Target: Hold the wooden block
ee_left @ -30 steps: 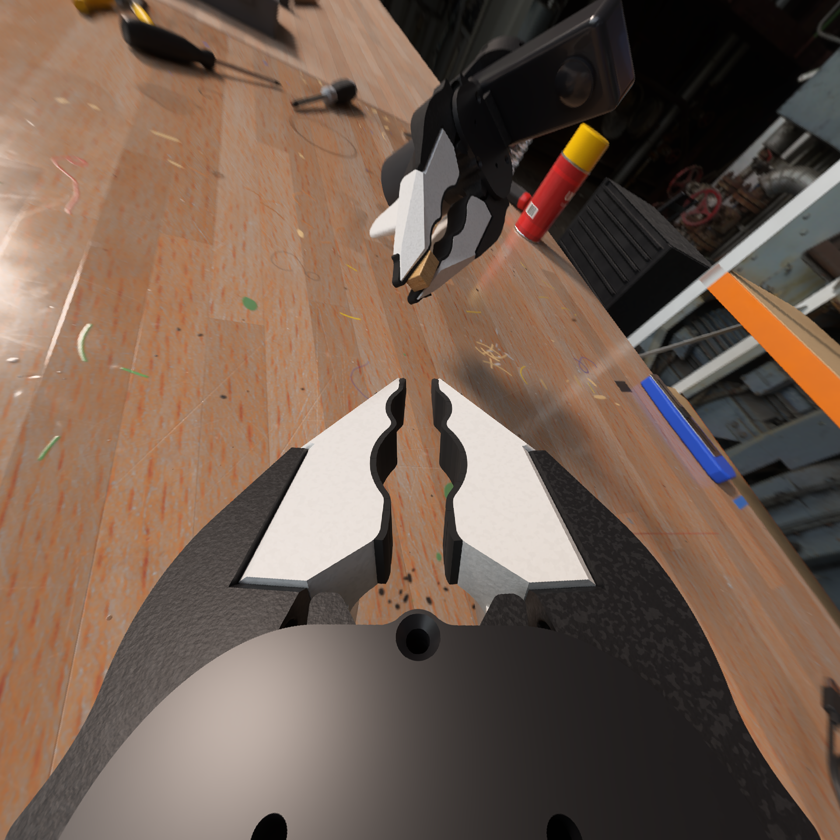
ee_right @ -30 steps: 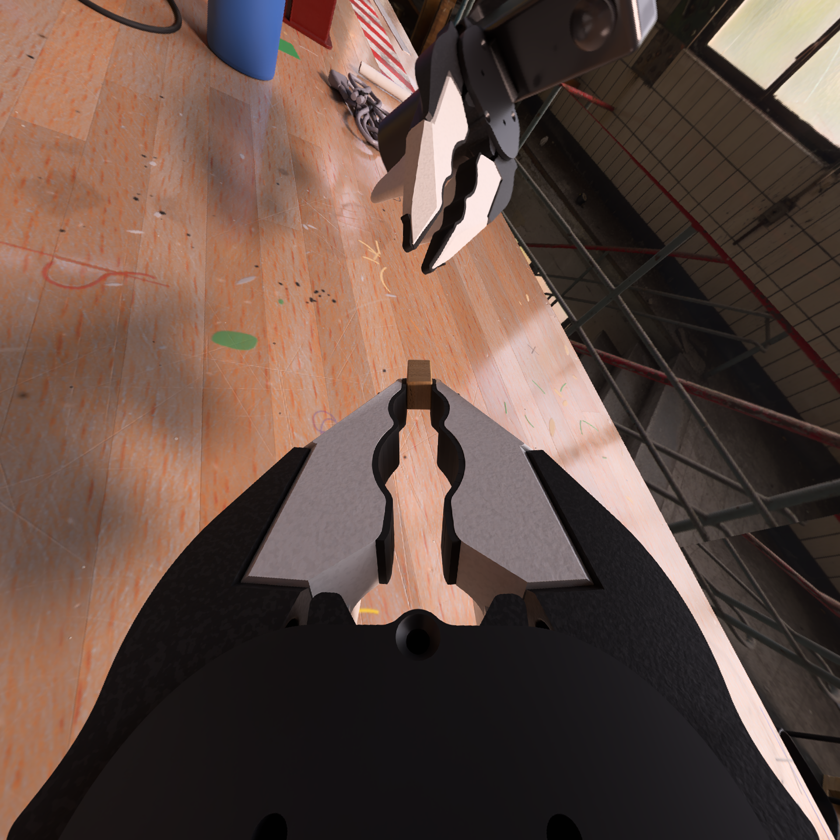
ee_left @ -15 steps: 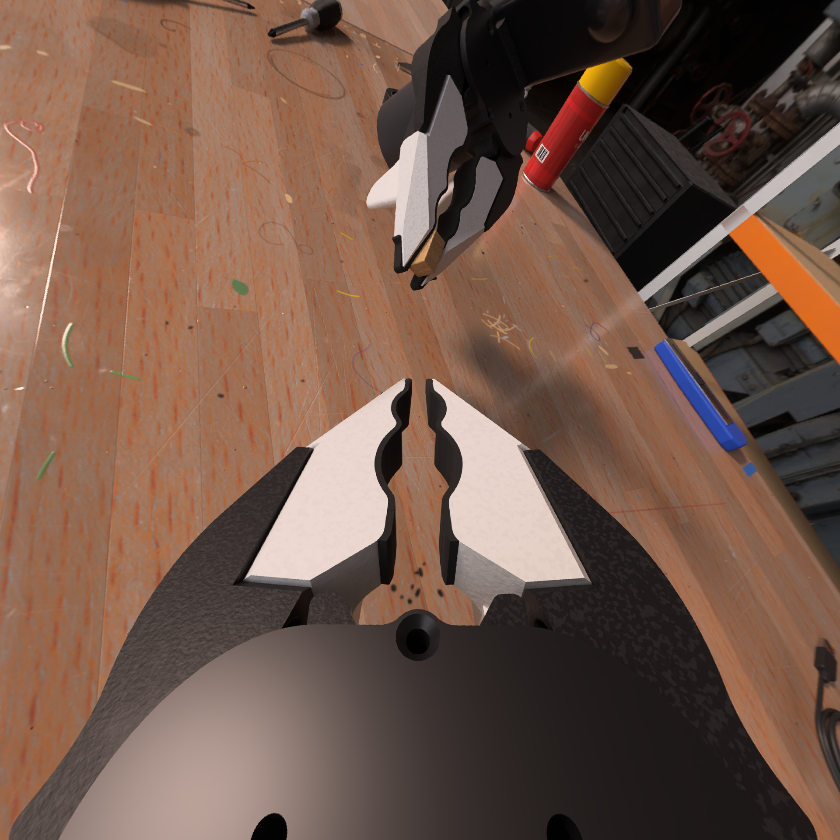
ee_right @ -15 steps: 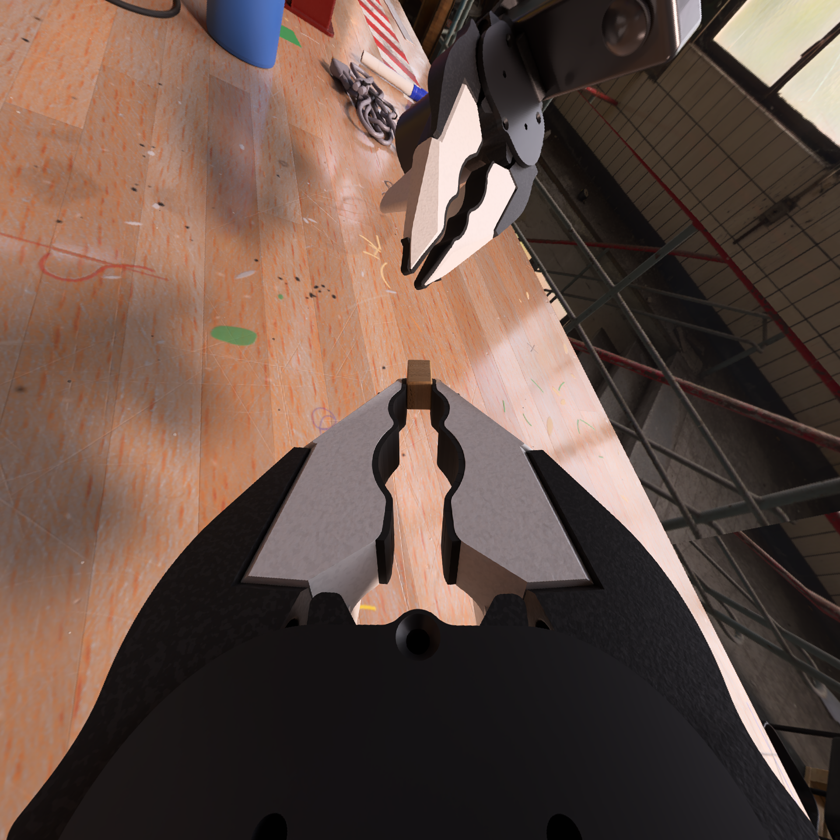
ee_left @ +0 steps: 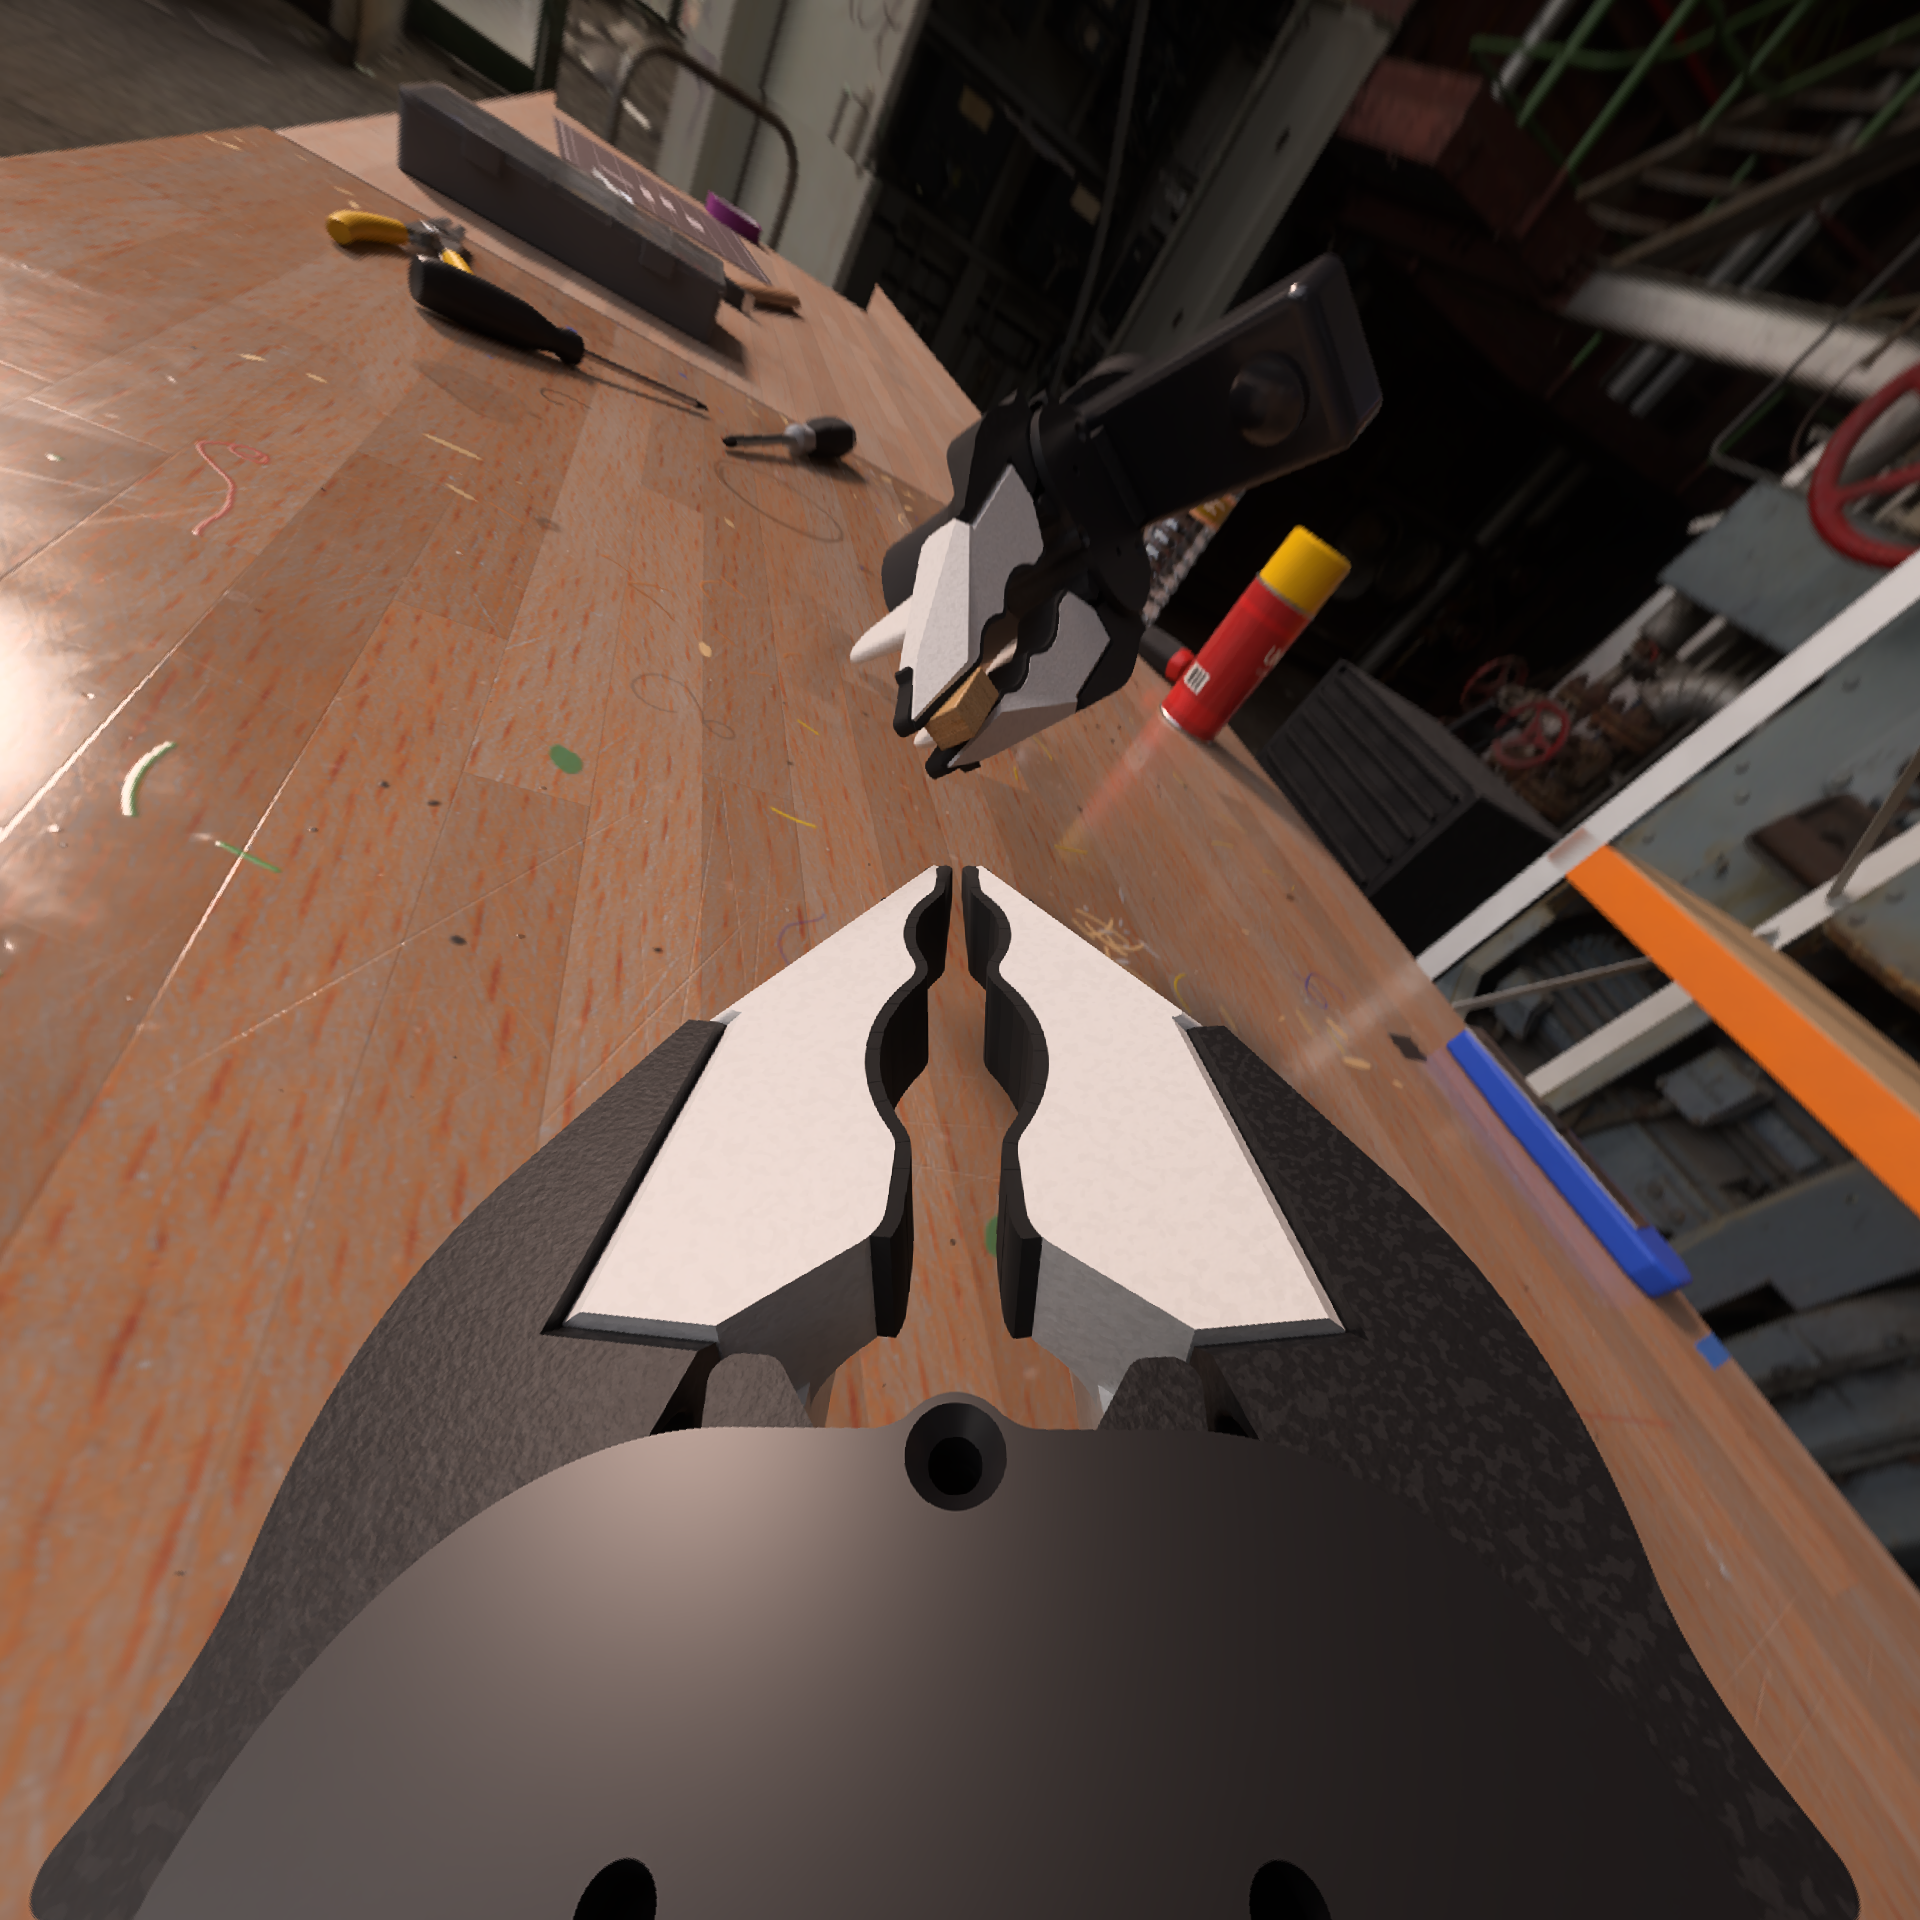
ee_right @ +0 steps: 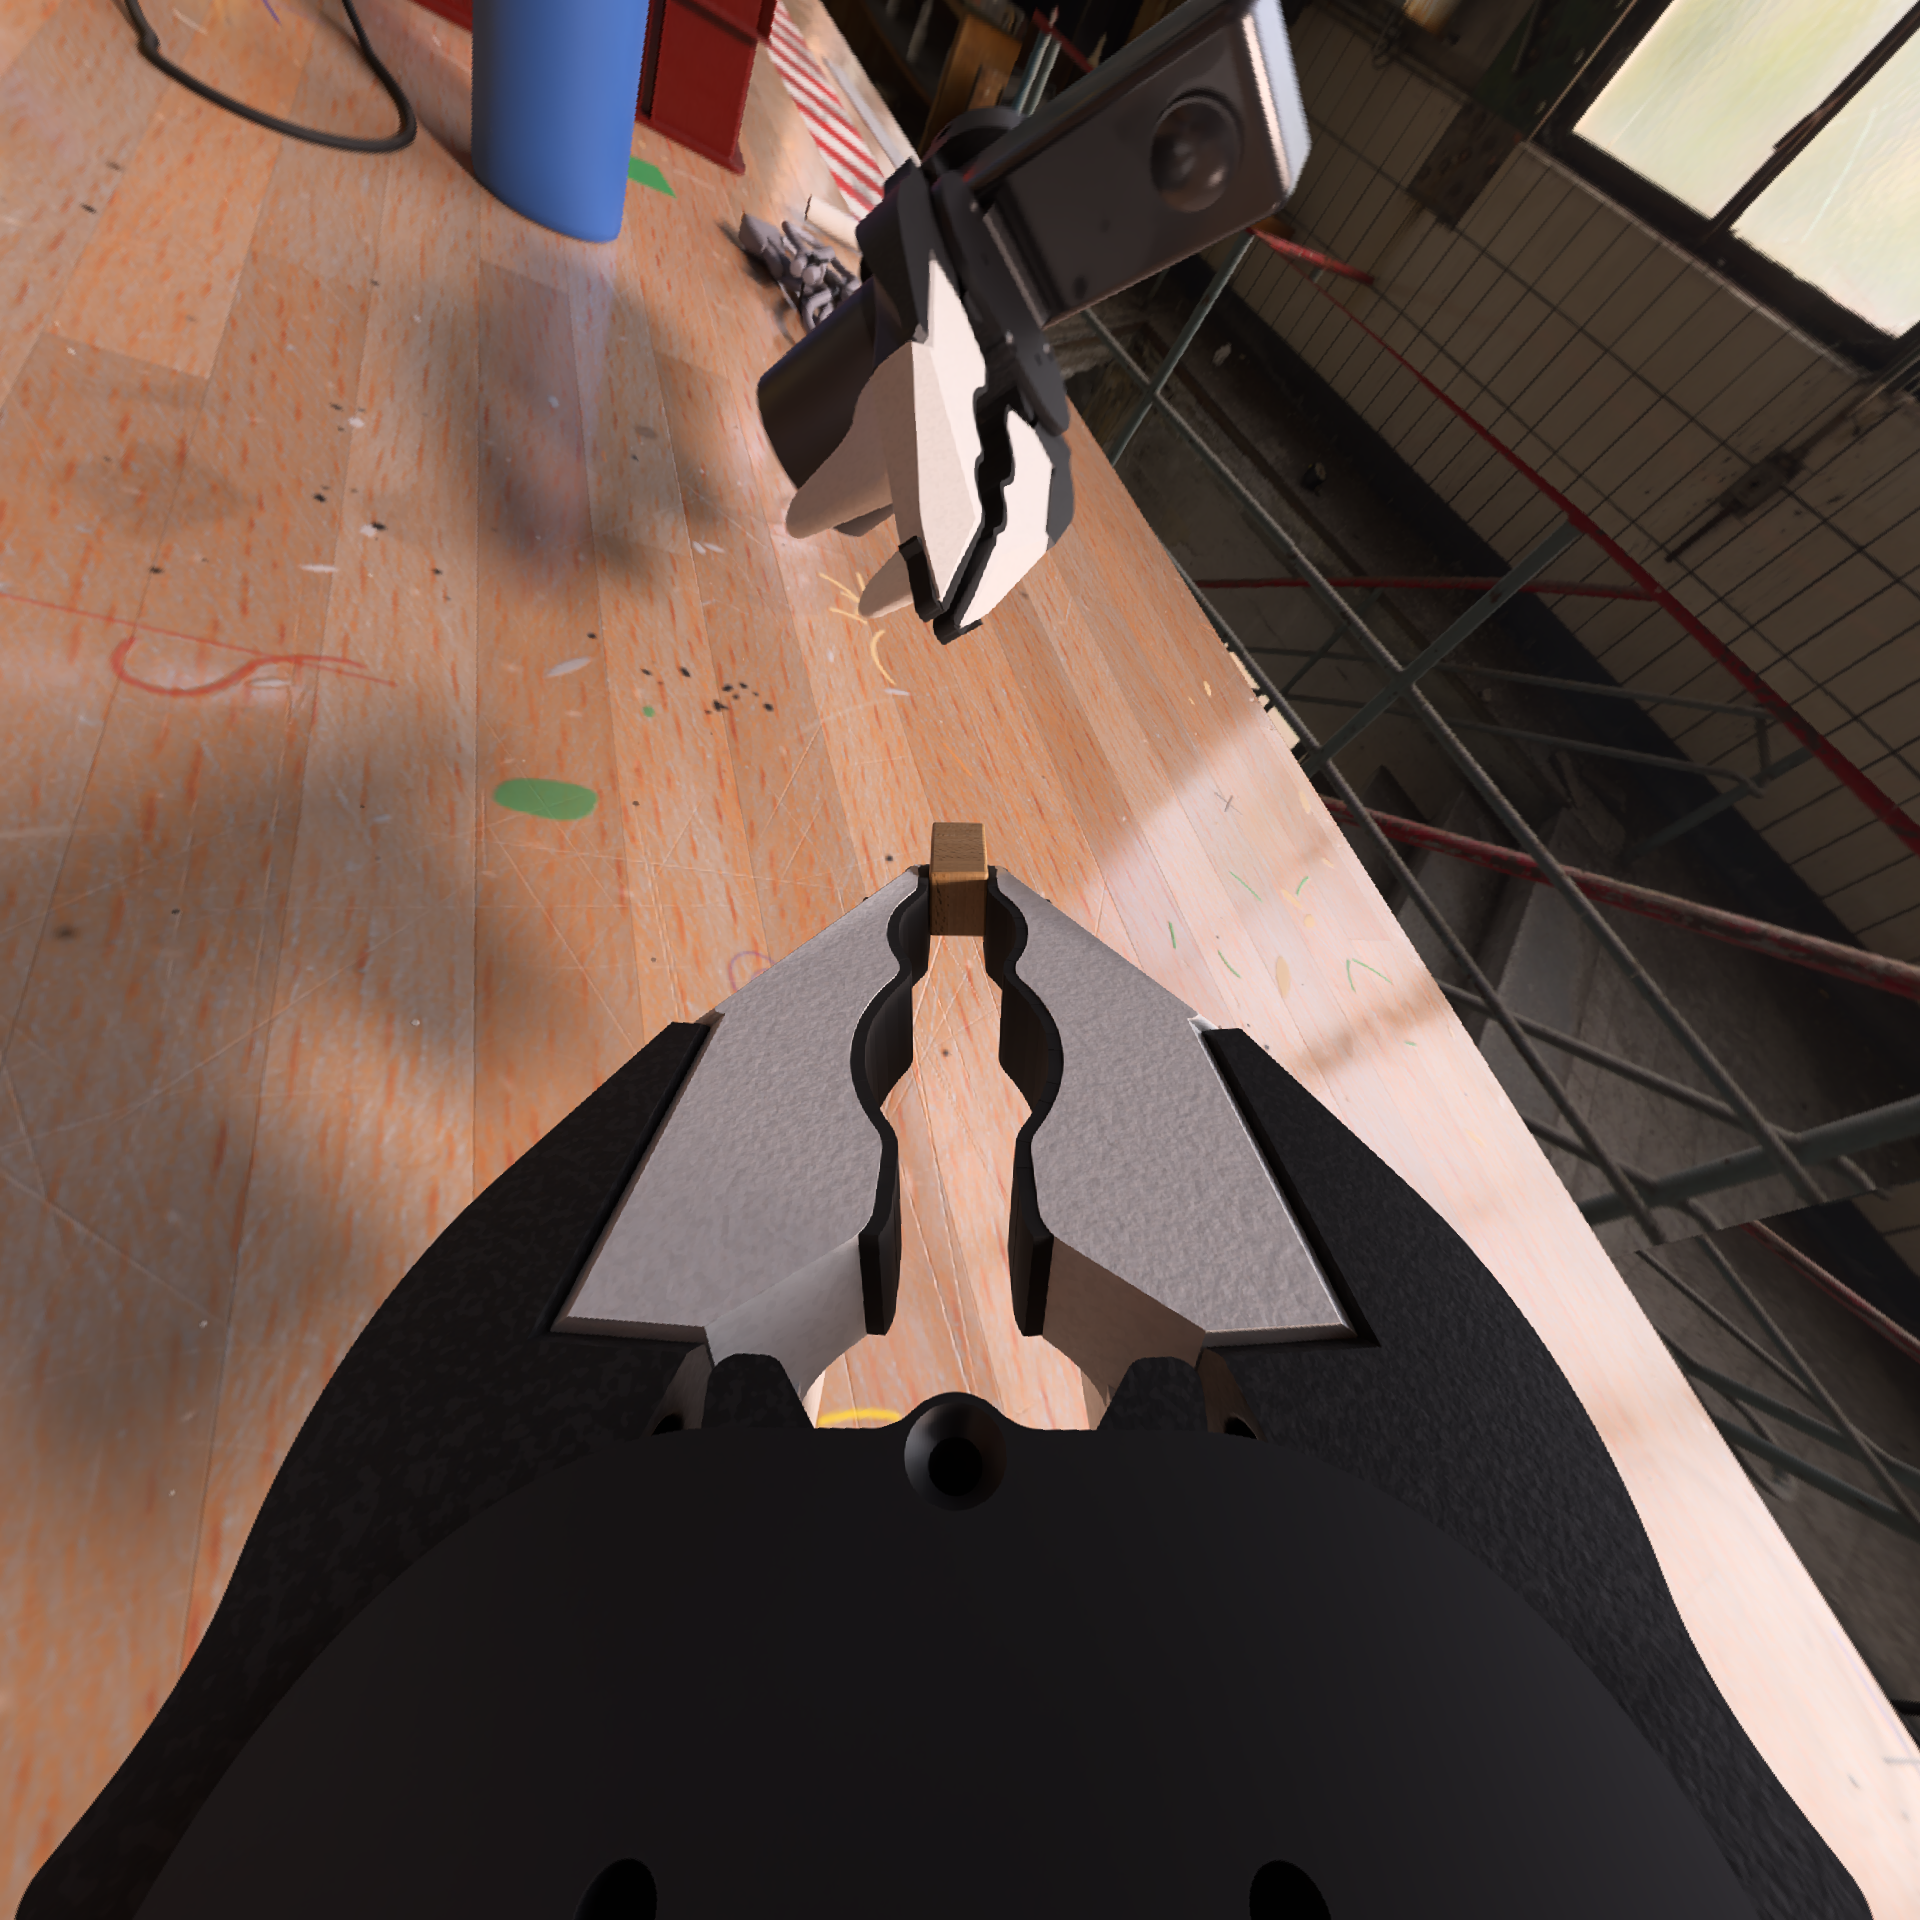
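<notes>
My right gripper (ee_right: 957,883) is shut on a small wooden block (ee_right: 957,868) pinched at its fingertips, held above the wooden workbench (ee_right: 312,935). The same gripper shows farther off in the left wrist view (ee_left: 956,732), tilted down, with the block (ee_left: 961,712) between its tips. My left gripper (ee_left: 956,878) is shut and empty, its tips nearly touching, hovering over the bench and pointing toward the right gripper. It shows in the right wrist view (ee_right: 951,613), closed, facing me.
In the left wrist view a red spray can (ee_left: 1247,634), screwdrivers (ee_left: 520,312) (ee_left: 795,436), a yellow-handled tool (ee_left: 384,231) and a black case (ee_left: 561,213) lie on the bench. The bench edge (ee_left: 1455,1091) runs on the right. In the right wrist view stand a blue cylinder (ee_right: 551,114), a red box (ee_right: 707,73) and a cable (ee_right: 291,114).
My left gripper's jaws have closed from a narrow gap to nearly touching, and its view has tilted up. The two grippers have drawn slightly apart. The right gripper keeps the block.
</notes>
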You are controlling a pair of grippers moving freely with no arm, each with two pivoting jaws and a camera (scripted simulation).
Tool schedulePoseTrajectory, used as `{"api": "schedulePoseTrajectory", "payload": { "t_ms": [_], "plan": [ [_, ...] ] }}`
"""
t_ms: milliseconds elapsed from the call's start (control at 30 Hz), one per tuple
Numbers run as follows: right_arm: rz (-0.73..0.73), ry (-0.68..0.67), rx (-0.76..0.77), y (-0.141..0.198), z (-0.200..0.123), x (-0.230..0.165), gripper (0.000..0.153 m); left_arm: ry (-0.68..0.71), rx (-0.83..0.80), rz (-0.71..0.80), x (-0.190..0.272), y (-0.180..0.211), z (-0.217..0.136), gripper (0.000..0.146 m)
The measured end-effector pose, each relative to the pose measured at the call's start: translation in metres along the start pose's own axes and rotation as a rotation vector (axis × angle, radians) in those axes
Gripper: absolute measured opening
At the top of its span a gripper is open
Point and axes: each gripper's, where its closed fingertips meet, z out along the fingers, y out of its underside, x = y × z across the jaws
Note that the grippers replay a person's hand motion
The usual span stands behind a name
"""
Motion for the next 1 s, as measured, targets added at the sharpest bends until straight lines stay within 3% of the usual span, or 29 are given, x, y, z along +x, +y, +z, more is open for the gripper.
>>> {"api": "schedulePoseTrajectory", "payload": {
  "t_ms": [333,533,1000],
  "plan": [
    [0.055,-0.01,0.177,-0.003,0.004,-0.003,0.009,-0.04,0.095,-0.13,0.004,0.005,0.001,0.001],
    [0.016,-0.015,0.202,-0.009,0.006,-0.011,0.009,-0.034,0.181,-0.21,0.002,0.003,-0.001,0.001],
    [0.015,0.011,0.186,-0.011,0.01,-0.015,0.009,0.058,-0.038,-0.157,0.006,0.01,-0.003,0.001]
  ]
}}
